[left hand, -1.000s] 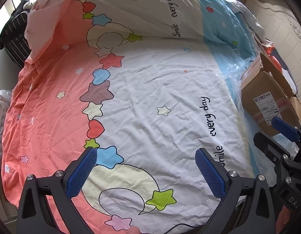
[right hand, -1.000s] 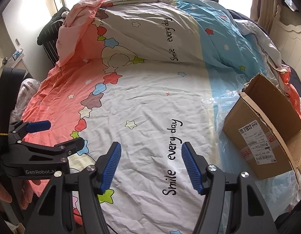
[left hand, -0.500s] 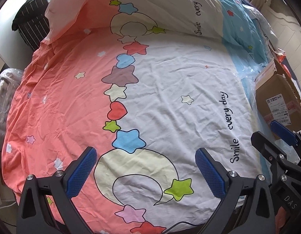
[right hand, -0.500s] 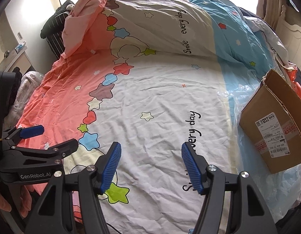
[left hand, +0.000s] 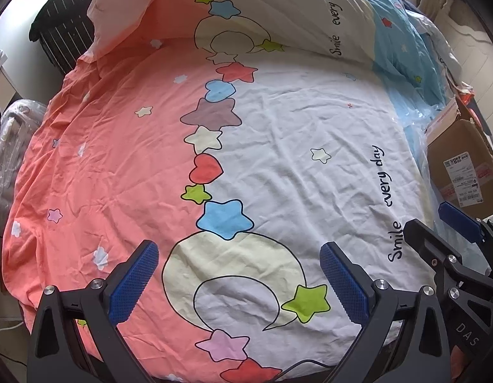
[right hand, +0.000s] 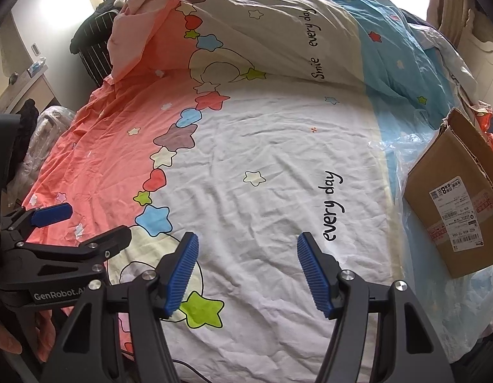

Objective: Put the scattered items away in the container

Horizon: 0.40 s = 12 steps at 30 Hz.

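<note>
Left gripper point(left hand: 236, 282): pointing steeply down over the bedsheet, jaws standing spread, nothing lying between the blue pads.
Right gripper point(right hand: 248, 269): hanging beside the left one, jaws standing apart, gripping nothing.
Bedsheet point(right hand: 278, 159): lying wrinkled across the bed, showing pink, white and blue bands with stars, hearts and "Smile every day".
Cardboard box point(right hand: 453, 204): sitting at the bed's right edge on clear plastic film point(right hand: 396, 146), flaps standing open, shipping label facing the camera; well apart from both grippers.
Scattered items: not showing in either view.
Person's hand point(right hand: 10, 335): gripping the left tool's handle at the lower left.
</note>
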{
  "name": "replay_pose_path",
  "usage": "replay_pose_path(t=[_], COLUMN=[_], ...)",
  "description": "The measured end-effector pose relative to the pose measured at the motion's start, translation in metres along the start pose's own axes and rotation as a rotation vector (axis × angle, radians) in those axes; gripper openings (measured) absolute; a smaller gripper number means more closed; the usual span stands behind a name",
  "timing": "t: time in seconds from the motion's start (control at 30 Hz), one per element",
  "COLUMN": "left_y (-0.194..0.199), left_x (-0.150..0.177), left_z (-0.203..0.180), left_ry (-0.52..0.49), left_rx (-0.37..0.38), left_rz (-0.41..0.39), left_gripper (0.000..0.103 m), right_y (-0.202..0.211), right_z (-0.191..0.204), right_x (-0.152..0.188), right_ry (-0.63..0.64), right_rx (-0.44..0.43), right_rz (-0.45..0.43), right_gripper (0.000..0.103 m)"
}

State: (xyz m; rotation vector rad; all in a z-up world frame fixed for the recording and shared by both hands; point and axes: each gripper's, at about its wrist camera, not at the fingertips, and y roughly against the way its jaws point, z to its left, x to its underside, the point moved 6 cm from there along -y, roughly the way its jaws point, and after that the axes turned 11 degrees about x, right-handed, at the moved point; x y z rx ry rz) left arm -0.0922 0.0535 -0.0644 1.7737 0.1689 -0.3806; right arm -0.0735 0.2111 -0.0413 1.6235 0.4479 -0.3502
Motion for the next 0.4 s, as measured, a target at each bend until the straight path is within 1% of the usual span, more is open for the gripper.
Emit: replay_pose_path(t=[0.23,0.33,0.4], left_y=[-0.001,-0.004,-0.009], left_x=[0.002,0.003,0.004], left_z=[0.006,0.008,0.007], left_ry=[0.016,0.008,0.012], left_rx=[-0.003,-0.027,-0.015], left_rz=[-0.007,-0.015,0.001], left_gripper=[0.103,0.103,0.103], right_y=[-0.006,-0.012,-0.015], right_z=[0.001,0.001,0.001], right_x=[0.003,0.004,0.005], right_ry=[-0.010,-0.015,-0.017], right_rx=[-0.002,-0.006,-0.011], right_rz=[0.013,0.023,0.031], right_gripper=[0.061,0.061,0.061])
